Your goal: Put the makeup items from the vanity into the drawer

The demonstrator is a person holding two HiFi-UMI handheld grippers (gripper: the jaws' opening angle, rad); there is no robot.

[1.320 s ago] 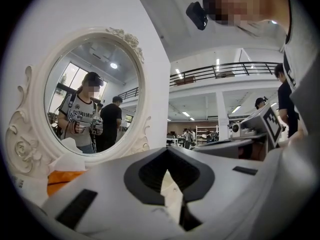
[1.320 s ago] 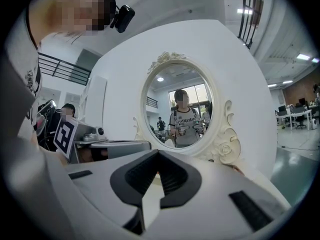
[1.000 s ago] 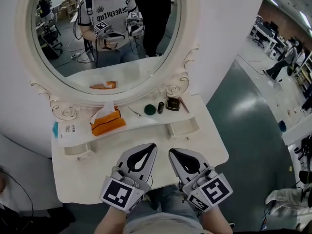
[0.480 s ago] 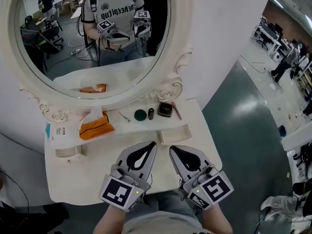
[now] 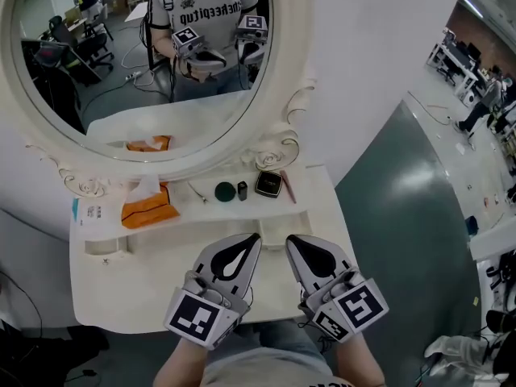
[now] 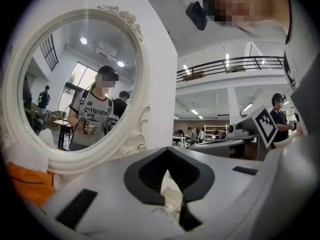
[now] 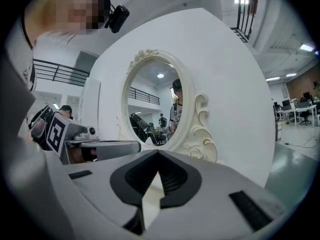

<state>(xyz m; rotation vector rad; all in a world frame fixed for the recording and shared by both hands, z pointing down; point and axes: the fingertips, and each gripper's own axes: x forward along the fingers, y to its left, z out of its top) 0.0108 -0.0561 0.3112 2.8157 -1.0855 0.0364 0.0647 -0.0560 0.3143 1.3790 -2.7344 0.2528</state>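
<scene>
View swung over last 1 s: bench (image 5: 121,289) now nearer, more under me. L hand-held gripper (image 5: 251,240) and R hand-held gripper (image 5: 293,243) stay clenched, empty. Green pot (image 5: 224,190), dark bottle (image 5: 242,189) and compact (image 5: 268,184) well ahead of tips, untouched. Drawer (image 5: 282,218) just ahead of R. I reckon approach only, 0 items stowed.

white vanity (image 5: 121,289) | orange tissue box (image 5: 147,209) | green compact (image 5: 224,190) | square case (image 5: 268,184)
</scene>
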